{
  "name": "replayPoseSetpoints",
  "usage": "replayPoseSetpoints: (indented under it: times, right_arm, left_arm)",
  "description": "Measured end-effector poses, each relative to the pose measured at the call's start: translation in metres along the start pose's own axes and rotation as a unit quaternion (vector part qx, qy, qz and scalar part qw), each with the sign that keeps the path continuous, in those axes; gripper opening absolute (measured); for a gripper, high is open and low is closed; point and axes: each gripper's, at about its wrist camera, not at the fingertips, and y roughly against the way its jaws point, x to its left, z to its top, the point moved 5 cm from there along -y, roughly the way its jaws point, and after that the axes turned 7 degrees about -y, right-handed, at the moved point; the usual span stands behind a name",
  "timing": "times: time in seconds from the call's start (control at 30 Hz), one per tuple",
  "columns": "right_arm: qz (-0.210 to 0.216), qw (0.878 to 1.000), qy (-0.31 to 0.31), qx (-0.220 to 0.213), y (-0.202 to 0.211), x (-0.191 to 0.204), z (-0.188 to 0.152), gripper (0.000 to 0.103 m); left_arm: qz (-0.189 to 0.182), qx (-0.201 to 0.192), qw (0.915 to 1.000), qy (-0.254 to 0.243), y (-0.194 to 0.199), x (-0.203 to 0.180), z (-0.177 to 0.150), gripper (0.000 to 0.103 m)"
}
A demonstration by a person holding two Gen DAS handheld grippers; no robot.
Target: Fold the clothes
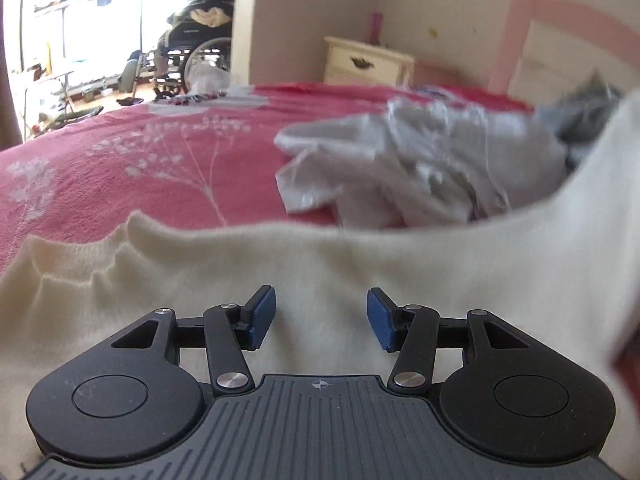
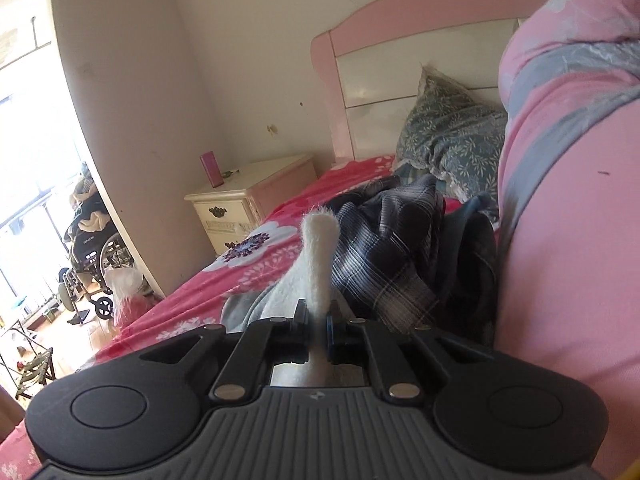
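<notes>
A cream fuzzy garment (image 1: 320,264) lies spread on the red floral bed (image 1: 120,152) right under my left gripper (image 1: 321,316), which is open and empty just above it. The garment's right side rises up toward the right edge of the left wrist view. My right gripper (image 2: 318,320) is shut on a fold of the same cream garment (image 2: 320,256), which sticks up between the jaws. A crumpled white garment (image 1: 420,168) lies beyond the cream one. A dark plaid garment (image 2: 392,240) lies ahead of the right gripper.
A pink quilt (image 2: 568,200) is piled close on the right. A blue floral pillow (image 2: 452,136) leans on the pink headboard (image 2: 400,12). A cream nightstand (image 2: 240,200) stands left of the bed. A wheelchair (image 2: 92,248) stands by the window.
</notes>
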Motion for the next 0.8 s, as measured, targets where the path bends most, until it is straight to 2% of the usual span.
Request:
replayPoseSetpoints:
  times: [0.07,0.13,0.2,0.3,0.43,0.53,0.67,0.73,0.8]
  right_arm:
    - [0.007,1.000,-0.006,0.004,0.005,0.002,0.001,0.008]
    - [0.014,1.000,-0.012,0.009,0.009,0.004,0.001,0.008]
    - [0.029,0.999,-0.013,0.013,0.013,0.010,0.002,0.008]
    - [0.059,0.998,-0.014,0.022,0.021,0.022,0.003,0.008]
    - [0.111,0.993,-0.008,0.038,0.034,0.050,0.002,0.008]
    - [0.157,0.986,0.011,0.054,0.045,0.082,-0.001,0.008]
    - [0.230,0.968,0.048,0.092,0.067,0.135,-0.015,0.008]
    - [0.278,0.950,0.079,0.116,0.086,0.163,-0.030,0.009]
    - [0.326,0.928,0.114,0.140,0.107,0.190,-0.047,0.009]
  left_arm:
    - [0.008,0.025,0.9994,-0.024,-0.014,-0.008,-0.007,0.054]
    - [0.027,0.018,0.9976,-0.062,-0.015,-0.018,-0.008,0.055]
    - [0.024,0.024,0.9985,-0.043,-0.012,-0.015,-0.002,0.055]
    - [0.003,0.027,0.9994,0.020,-0.001,-0.001,0.004,0.055]
    - [-0.003,0.016,0.9988,0.046,0.029,0.011,0.011,0.055]
    - [-0.024,0.021,0.9966,0.076,0.056,0.019,0.012,0.055]
    - [-0.055,0.031,0.9921,0.108,0.096,0.030,0.009,0.055]
    - [-0.068,0.036,0.9893,0.124,0.120,0.039,0.004,0.055]
    - [-0.078,0.042,0.9862,0.140,0.143,0.049,-0.004,0.055]
